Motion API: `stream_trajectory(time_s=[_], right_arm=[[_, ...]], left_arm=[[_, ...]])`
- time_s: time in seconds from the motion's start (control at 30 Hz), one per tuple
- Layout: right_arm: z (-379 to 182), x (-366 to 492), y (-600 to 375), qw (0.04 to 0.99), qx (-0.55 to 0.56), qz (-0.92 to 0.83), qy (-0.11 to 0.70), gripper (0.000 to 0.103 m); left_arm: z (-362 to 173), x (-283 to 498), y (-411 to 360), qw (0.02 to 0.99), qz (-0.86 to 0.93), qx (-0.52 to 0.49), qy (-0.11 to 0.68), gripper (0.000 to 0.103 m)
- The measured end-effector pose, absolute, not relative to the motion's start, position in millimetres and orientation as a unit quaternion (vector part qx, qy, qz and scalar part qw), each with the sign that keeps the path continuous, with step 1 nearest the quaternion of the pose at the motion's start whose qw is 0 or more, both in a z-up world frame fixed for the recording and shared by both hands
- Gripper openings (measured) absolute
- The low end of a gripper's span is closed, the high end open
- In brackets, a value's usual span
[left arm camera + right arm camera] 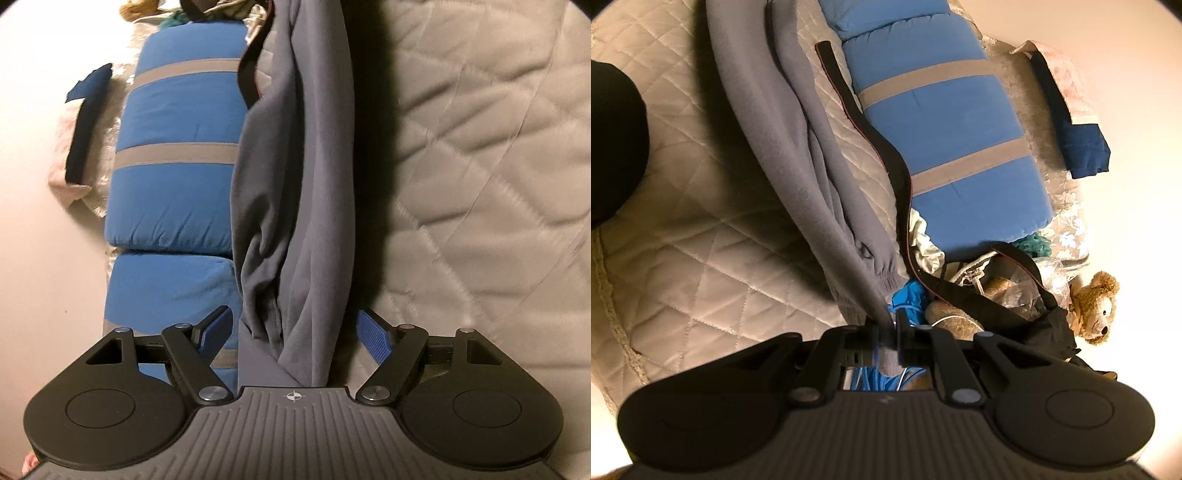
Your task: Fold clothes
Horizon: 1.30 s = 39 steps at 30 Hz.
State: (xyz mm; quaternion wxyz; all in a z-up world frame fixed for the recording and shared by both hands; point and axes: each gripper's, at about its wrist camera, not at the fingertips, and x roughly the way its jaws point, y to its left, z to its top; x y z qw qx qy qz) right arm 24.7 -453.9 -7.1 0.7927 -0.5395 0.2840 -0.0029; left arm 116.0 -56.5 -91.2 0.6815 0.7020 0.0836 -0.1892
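Quilted beige bedspread [480, 155] covers the bed, its diamond stitching running out under both cameras.

Nearest in the left wrist view, the left tongs [295, 334] stand spread, blue pads well apart. The grey garment [291, 192] lies bunched lengthwise between them, its near end passing through the gap; neither pad visibly presses on it. From there the cloth runs straight away across the bedspread in a long rumpled band.

Nearest in the right wrist view, the right tongs [886, 332] are pressed together on an edge of the same grey garment [798, 147], pinching the fabric close to a ribbed cuff [882, 275]. The cloth rises away from the pinch toward the top left of that view, lifted off the bedspread [683, 240].

Just beyond the garment lies a black strap [886, 162] with a red edge. Beside it sits a rolled blue bundle [945, 147] crossed by grey bands, seen too in the left view [177, 173]. Near its end is a clutter of small items, with a teddy bear [1093, 306] to the right. Farthest, a dark blue folded cloth [1082, 144] lies by the pale wall.
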Motion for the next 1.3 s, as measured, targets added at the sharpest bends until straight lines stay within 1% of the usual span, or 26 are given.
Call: stream_trajectory(time_s=[0.07,0.13,0.2,0.23,0.27,0.3,0.5,0.7,0.93,1.3], right_arm=[[-10,24,-455,0.793,-0.537,-0.002,0.289,0.008],[-16,22,-456,0.791,-0.536,0.0,0.294,0.008],[-22,20,-456,0.791,-0.535,0.0,0.299,0.008],[-25,19,-457,0.79,-0.534,0.0,0.3,0.008],[-27,19,-457,0.791,-0.534,-0.001,0.298,0.008],[-29,18,-458,0.792,-0.535,-0.002,0.296,0.008],[-35,20,-466,0.794,-0.535,-0.01,0.287,0.007],[-42,22,-487,0.791,-0.527,-0.006,0.311,0.007],[-73,19,-495,0.773,-0.53,0.013,0.348,0.007],[-96,-8,-477,0.76,-0.528,0.053,0.376,0.007]], left_arm=[[-90,125,-53,0.676,-0.197,0.703,0.099,0.071],[-89,135,-50,0.663,-0.2,0.711,0.126,0.06],[-91,145,-43,0.638,-0.199,0.727,0.156,0.033],[-93,150,-38,0.626,-0.201,0.734,0.171,0.025],[-93,154,-33,0.62,-0.202,0.735,0.184,0.004],[-93,156,-27,0.621,-0.204,0.732,0.191,0.003],[-73,129,-15,0.636,-0.196,0.722,0.189,0.002],[-57,82,-24,0.64,-0.196,0.718,0.189,0.002],[-72,50,-37,0.624,-0.212,0.715,0.231,0.002],[-70,42,-18,0.622,-0.201,0.715,0.247,0.002]])
